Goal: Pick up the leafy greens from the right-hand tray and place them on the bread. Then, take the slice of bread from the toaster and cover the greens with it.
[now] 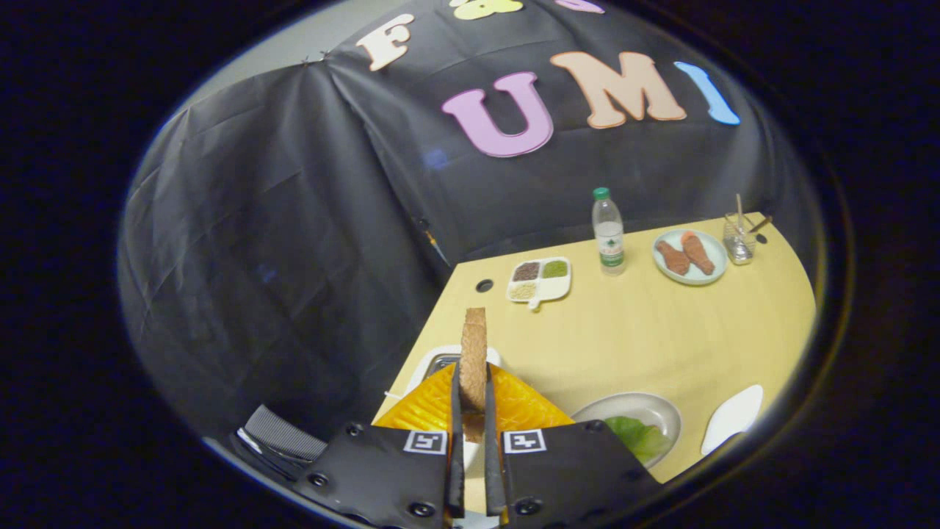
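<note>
In the gripper view, the gripper (473, 411) is seen with its two fingers drawn close together, and a slice of bread (474, 360) is clamped edge-on between them. The slice is held upright, its brown crust rising above the fingertips. Both fingers are pressed against the flat faces of the slice.

Just beyond and below the fingers, an orange toaster (433, 408) is seen at the near left corner of the yellow table (646, 330). Behind the held slice, a white-rimmed item with a dark opening (440, 362) is partly hidden, and what it is cannot be told.

To the right of the fingers, a grey plate (664, 415) lies near the table's front edge, and the leafy greens (637, 435) are seen resting on it. Whether bread lies under the greens cannot be told. Further right, a white tray (733, 417) is set close to the plate.

At the far side of the table, a white divided dish (540, 279) holding brown, green and pale fillings is placed left of a clear water bottle with a green cap (608, 231). Right of the bottle, a pale plate (690, 256) carrying two reddish-brown pieces is seen, and beside it a glass with sticks (739, 236) stands near the far right corner.
</note>
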`<state>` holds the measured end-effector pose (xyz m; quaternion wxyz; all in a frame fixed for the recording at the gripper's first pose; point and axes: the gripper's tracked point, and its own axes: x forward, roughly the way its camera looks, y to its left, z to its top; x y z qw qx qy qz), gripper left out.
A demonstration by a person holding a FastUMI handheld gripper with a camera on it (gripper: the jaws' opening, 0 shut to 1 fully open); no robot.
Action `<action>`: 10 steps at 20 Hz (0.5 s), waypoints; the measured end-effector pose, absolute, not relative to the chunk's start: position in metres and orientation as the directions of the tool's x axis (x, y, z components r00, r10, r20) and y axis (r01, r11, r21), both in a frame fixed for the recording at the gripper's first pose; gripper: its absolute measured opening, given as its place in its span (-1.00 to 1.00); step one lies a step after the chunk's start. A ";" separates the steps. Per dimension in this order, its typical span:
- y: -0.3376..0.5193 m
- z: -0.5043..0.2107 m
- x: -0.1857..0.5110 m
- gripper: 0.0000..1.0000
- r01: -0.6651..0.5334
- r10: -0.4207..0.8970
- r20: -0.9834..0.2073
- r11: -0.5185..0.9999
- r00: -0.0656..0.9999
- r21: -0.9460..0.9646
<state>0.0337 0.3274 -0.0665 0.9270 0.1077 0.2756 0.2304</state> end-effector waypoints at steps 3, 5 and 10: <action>0.263 -0.083 0.051 -0.72 -0.251 0.387 -0.486 0.913 0.783 0.322; 0.226 -0.113 0.056 -0.72 -0.178 0.320 -0.532 0.937 0.784 0.300; 0.189 -0.177 0.031 -0.72 -0.087 0.297 -0.639 0.937 0.710 0.340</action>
